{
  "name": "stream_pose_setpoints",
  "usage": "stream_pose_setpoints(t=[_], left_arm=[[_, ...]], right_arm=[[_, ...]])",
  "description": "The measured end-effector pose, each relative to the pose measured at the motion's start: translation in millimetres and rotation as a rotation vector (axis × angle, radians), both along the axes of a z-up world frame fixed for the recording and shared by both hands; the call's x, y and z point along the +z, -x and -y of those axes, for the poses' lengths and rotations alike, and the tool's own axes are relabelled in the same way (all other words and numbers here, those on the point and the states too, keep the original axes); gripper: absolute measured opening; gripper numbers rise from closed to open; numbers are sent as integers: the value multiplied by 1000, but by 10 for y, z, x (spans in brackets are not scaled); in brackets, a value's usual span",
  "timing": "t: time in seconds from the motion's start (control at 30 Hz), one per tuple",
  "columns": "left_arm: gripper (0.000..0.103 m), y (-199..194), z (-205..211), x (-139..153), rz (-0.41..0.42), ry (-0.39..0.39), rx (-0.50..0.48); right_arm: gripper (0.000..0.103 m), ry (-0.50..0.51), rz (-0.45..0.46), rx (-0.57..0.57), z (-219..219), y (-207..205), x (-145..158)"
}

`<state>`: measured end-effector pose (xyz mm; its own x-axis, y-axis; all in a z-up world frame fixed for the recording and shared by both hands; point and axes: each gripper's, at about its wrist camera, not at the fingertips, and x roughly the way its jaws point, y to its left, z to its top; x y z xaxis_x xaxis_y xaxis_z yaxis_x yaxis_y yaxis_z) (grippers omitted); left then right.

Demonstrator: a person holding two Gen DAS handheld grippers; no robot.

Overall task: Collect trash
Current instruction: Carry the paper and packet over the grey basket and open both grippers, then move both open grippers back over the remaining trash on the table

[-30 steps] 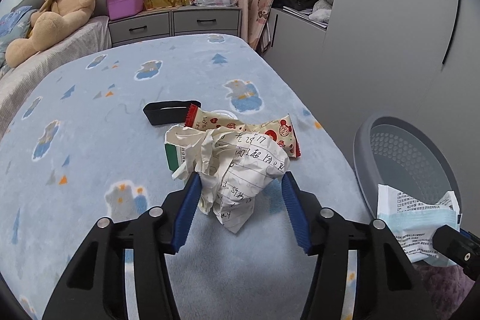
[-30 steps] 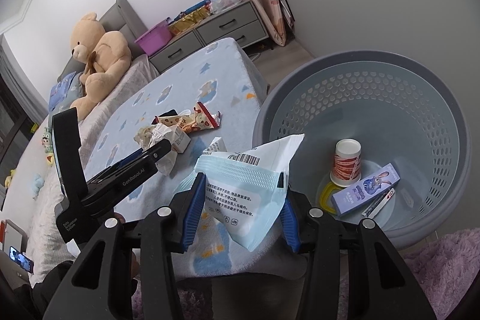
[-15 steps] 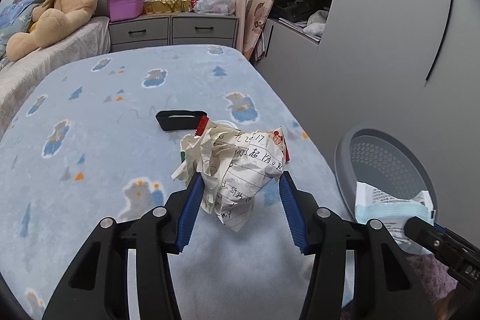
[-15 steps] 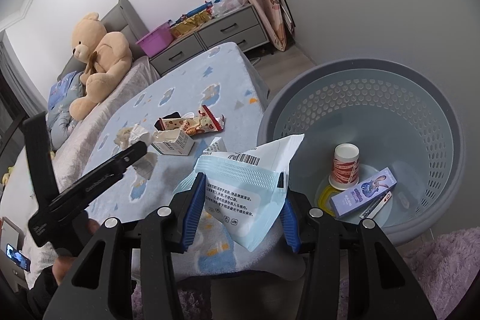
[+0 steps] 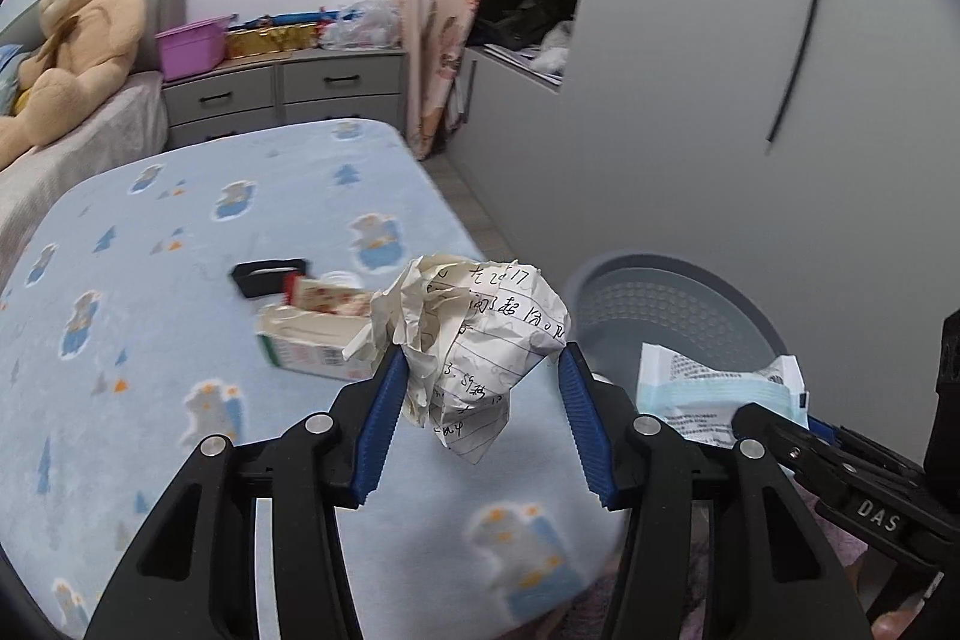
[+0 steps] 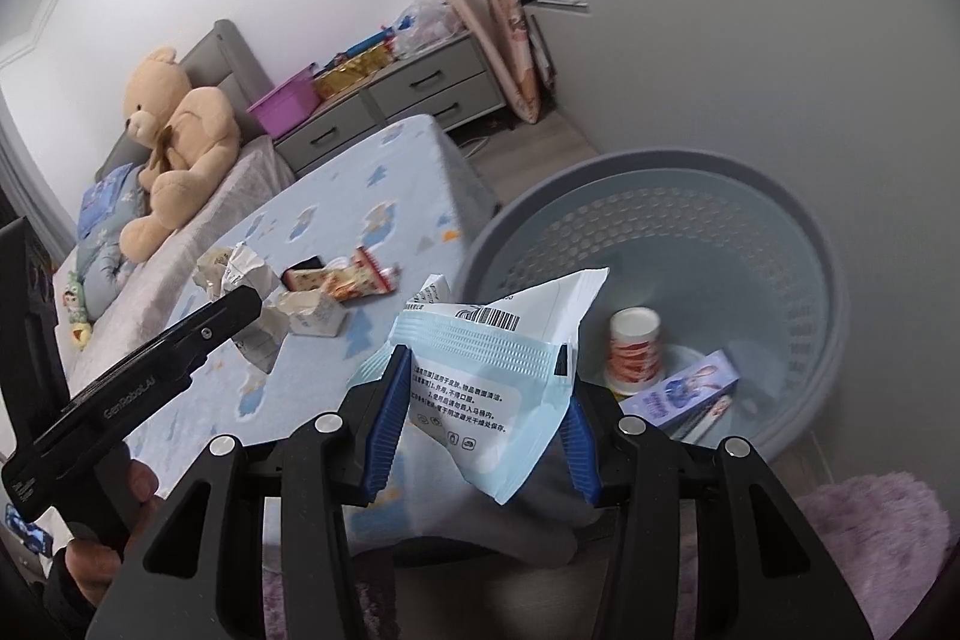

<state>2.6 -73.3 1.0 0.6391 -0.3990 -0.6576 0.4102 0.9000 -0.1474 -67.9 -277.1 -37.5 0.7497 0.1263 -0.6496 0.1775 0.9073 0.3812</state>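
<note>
Holding item one: your left gripper (image 5: 477, 385), lower centre of its frame, is clamped on a crumpled paper ball (image 5: 474, 334) of lined sheet with handwritten characters and the digits "17" legible; the ball hangs clear above the blue blanket (image 5: 180, 232).

Item two: your right gripper (image 6: 483, 409) is clamped on a pale blue wipes packet (image 6: 486, 370), printed with a barcode and small Chinese text too fine to read, at lower centre of its frame, left of the basket rim.

Item three: grey perforated basket (image 6: 798, 244), right of frame, containing a red-and-white cup (image 6: 635, 349), a purple cartoon-printed box (image 6: 684, 394) and something yellow, mostly hidden.

Item four: remaining on the blanket, a small carton (image 5: 312, 346), a red-and-white snack wrapper (image 6: 360, 277) and a black band (image 5: 270, 274), all close together mid-frame.

Item five: tool lettering. "GenRobot.AI" reads along the left tool's side in the right view; "DAS" shows on the right tool at lower right of the left view.
</note>
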Motion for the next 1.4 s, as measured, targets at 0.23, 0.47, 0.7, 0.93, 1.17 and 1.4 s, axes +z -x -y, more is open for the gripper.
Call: stream_pose_setpoints(t=[0.23,0.47,0.7,0.93,1.17,1.4], left_arm=[[51,-56,652,-58,-43,-16,-127],[51,-204,1133,-213,-101,-40,-200],[52,-295,1304,-301,-132,-58,-210],[66,-330,1327,-288,-132,-46,-194],[67,-316,1303,-300,-144,-51,-182],[67,-291,1259,-282,-137,-55,-162]], right_arm=[[45,29,-35,-90,504,47,-42],[46,34,-67,-130,818,-18,-127],[47,25,-84,-128,949,-133,-192],[67,32,-68,-129,976,-171,-163],[72,23,-69,-139,976,-135,-158],[72,18,-64,-138,952,-106,-153]])
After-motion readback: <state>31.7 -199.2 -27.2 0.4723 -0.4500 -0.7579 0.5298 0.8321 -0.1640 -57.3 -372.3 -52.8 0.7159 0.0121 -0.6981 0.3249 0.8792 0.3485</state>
